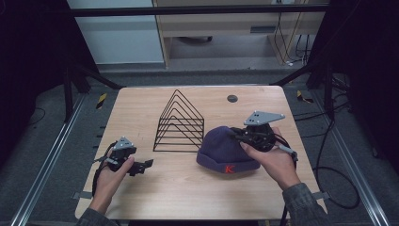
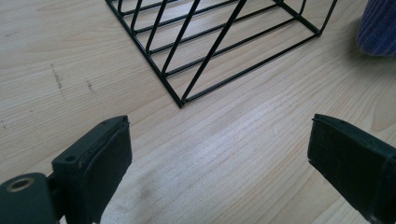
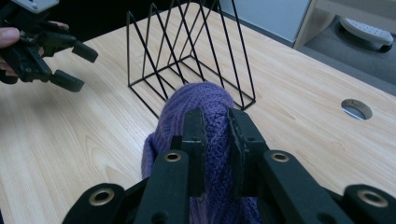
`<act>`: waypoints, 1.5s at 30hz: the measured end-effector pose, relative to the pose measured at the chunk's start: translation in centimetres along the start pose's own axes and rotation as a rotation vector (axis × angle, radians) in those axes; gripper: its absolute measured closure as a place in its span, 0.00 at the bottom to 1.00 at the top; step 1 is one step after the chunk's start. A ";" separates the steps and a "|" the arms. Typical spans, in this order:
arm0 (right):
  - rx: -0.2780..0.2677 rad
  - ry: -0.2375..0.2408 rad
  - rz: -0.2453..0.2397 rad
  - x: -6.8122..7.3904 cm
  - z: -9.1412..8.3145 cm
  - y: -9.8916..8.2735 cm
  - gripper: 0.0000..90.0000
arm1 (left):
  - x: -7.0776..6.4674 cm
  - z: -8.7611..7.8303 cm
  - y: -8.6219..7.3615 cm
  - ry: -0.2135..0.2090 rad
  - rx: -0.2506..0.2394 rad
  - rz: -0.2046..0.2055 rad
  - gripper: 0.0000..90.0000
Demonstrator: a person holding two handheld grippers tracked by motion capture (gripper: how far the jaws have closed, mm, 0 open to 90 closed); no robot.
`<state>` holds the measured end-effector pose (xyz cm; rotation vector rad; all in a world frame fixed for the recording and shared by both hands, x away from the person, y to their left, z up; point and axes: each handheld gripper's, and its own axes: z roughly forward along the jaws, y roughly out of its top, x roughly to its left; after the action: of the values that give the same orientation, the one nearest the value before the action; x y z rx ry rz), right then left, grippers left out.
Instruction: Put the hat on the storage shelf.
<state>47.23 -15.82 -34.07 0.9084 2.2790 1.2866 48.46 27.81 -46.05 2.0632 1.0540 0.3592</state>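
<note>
Table [image 1: 188,188]: light wood, wire rack [image 1: 179,123] upright mid-table, its triangular frames in a row. Purple knit beanie [image 1: 221,148] sits just right of the rack's base, near but apparently not touching, cuff down on the table, crown up and pulled toward the right gripper [image 3: 217,128], so its long axis looks tilted up-right. Judgement: light, soft, floppy, not fragile; knit gives good friction, so a pinch of a fold at the crown should hold, though it will sag and drape when raised. Right gripper's jaws are pressed together on a fold of crown fabric. Left gripper [image 2: 219,154] hovers low over bare table, jaws spread, holding nothing.
</note>
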 end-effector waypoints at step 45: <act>-0.133 -0.067 -0.027 -1.5 -2.5 12.7 0.87 | -4.2 -6.1 14.2 -0.046 -0.162 0.169 0.09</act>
<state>51.33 -13.67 -21.92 0.8588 2.1194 1.3572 50.50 22.58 -31.07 2.0096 0.7991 0.4647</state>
